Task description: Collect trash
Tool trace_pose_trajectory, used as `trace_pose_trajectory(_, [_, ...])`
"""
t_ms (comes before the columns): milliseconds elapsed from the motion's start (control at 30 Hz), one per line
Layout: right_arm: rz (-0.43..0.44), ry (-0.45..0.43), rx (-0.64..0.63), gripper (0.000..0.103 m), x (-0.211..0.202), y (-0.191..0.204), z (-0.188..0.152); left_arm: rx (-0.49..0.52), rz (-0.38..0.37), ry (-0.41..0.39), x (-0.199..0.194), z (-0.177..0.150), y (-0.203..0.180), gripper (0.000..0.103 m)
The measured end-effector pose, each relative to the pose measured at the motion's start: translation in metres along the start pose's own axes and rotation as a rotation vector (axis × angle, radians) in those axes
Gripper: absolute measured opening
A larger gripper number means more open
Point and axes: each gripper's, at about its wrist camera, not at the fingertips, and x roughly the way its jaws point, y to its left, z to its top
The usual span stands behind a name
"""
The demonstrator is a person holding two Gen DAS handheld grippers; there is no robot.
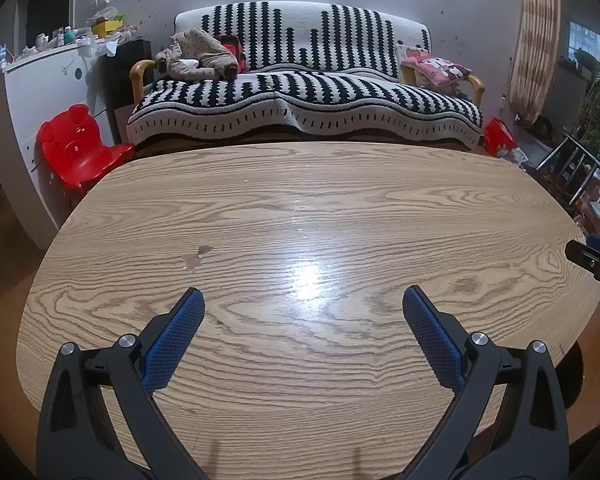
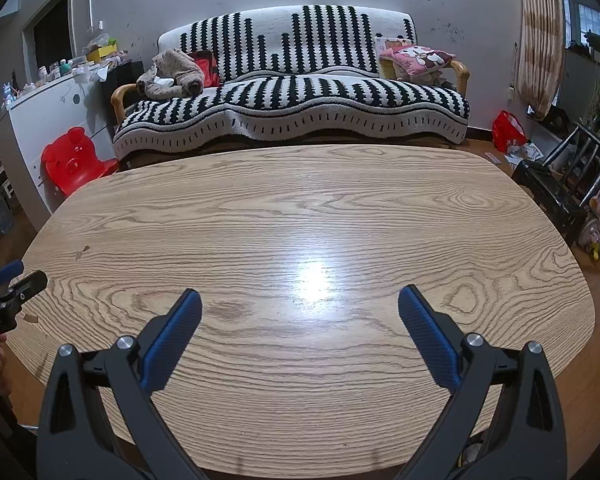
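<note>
While both views look across the oval wood-grain bench (image 1: 300, 208), no trash can be made out on its top, so its place and long axis cannot be told; only a small chipped patch (image 1: 198, 258) marks the veneer left of centre. At bottom centre the left hand-held gripper (image 1: 303, 300) hovers with its blue pads (image 1: 172, 340) spread wide, holding nothing. Likewise the right hand-held gripper (image 2: 300, 300) stands wide and empty. Beyond the far edge sits a black-and-white striped sofa (image 2: 292, 96), with a red bear-shaped child's chair (image 1: 80, 144) at the left.
</note>
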Motion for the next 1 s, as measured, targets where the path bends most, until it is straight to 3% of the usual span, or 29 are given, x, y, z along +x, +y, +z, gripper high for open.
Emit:
trace_pose_trajectory(433, [0.002,0.003,-0.004,0.095,0.0004,-0.0002,-0.0002,-0.001,0.008,0.013,0.0008,-0.0005,-0.0006,0.096])
trace_pose_trajectory(567, [0.004,0.003,-0.005,0.095,0.0002,-0.0002,-0.0006,-0.016,-0.028,0.014,-0.0012,-0.0021,-0.0004,0.096])
trace_pose_trajectory(800, [0.003,0.004,-0.004,0.095,0.0004,-0.0002,-0.0004,0.008,0.007,-0.007,-0.0033,-0.0016,-0.0054,0.096])
trace_pose_trajectory(1000, [0.006,0.005,-0.007,0.095,0.0002,-0.0013,-0.0018,-0.008,0.015,0.038,0.0044,0.0000,-0.0033,0.096])
